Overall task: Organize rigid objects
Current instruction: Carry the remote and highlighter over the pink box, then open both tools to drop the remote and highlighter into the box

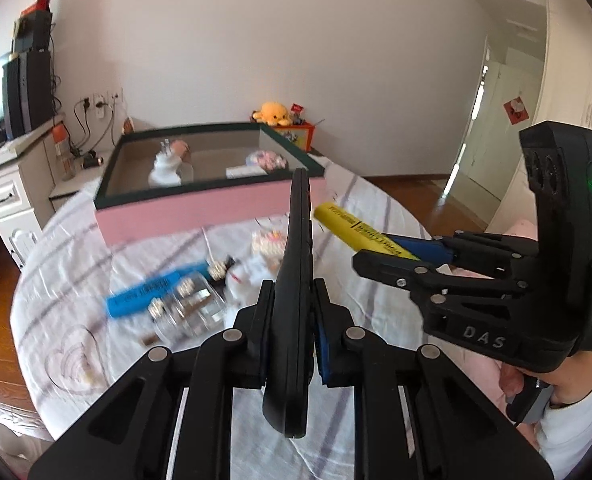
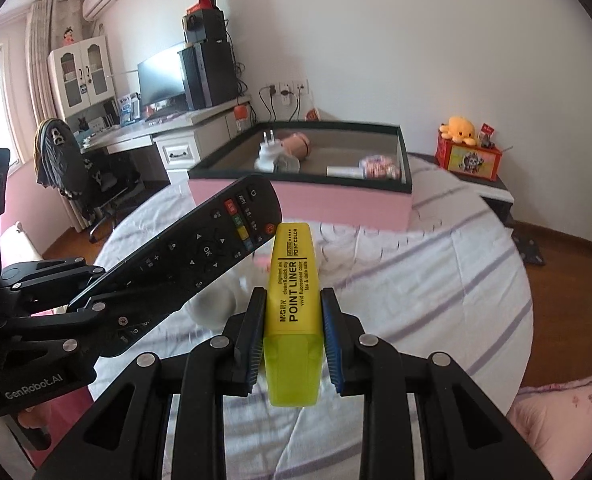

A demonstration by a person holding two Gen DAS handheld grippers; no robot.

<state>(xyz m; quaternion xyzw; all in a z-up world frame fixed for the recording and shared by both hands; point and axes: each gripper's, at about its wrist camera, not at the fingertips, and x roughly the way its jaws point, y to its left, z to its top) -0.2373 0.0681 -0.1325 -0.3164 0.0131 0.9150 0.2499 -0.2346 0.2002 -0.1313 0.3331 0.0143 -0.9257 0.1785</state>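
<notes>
Now, view by view, with the pink box as landmark.

Left wrist view
- Step in hand: left gripper is clamped on the black remote, held edge-up, clear of the table; the carry to the pink box looks under way.
- Right tongs: right gripper, to the right of the box, pinches a yellow highlighter near its cap end.
- Left on the table: short of the box lie a blue pen-like thing, blurred, and a clear jar.
- Surface: round table under a white striped cloth.

Right wrist view
- Held thing: highlighter sits between narrow jaws of the right gripper, pointing toward the box.
- Remote: left of the highlighter, angled toward the box's near wall.
- Box contents: a white plug adapter and small items already inside.
- Next move, my guess: lift both over the dark rim, lower, release apart.
- Room: desk with monitor behind the box's left; yellow plush to its right.
</notes>
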